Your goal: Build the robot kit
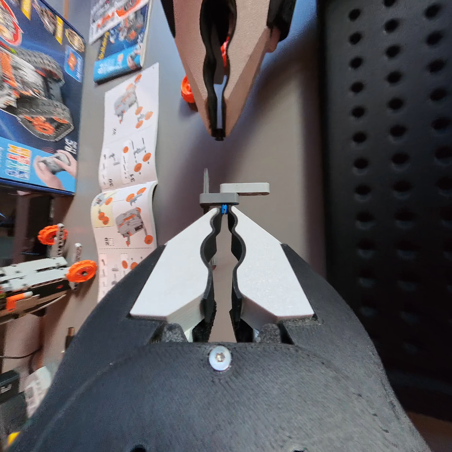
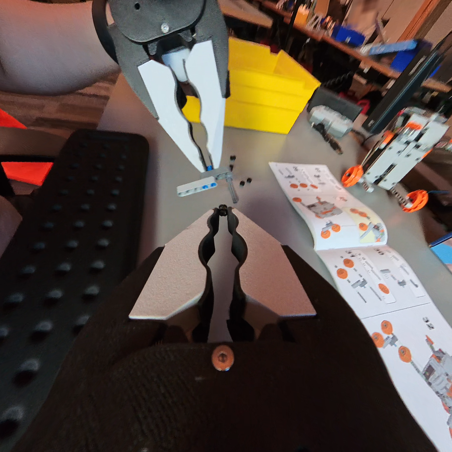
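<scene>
Two tongs [image 1: 223,212] [image 2: 222,210] pinching; grey beam assembly [image 1: 233,193] crosswise.

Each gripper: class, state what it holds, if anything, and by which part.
Left gripper: the grey beam assembly, pinched by its blue pin. Right gripper: a small black pin, gripped at the fingertips.

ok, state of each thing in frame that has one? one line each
left gripper: shut on the blue pin
blue pin: pinched at the tips, plugged into the grey beams
grey beams: joined, held off the table, axle through one end
right gripper: shut on the black pin
black pin: pinched at the tips, apart from the beams
booklet: open, flat on the table
yellow bin: upright, contents hidden
</scene>
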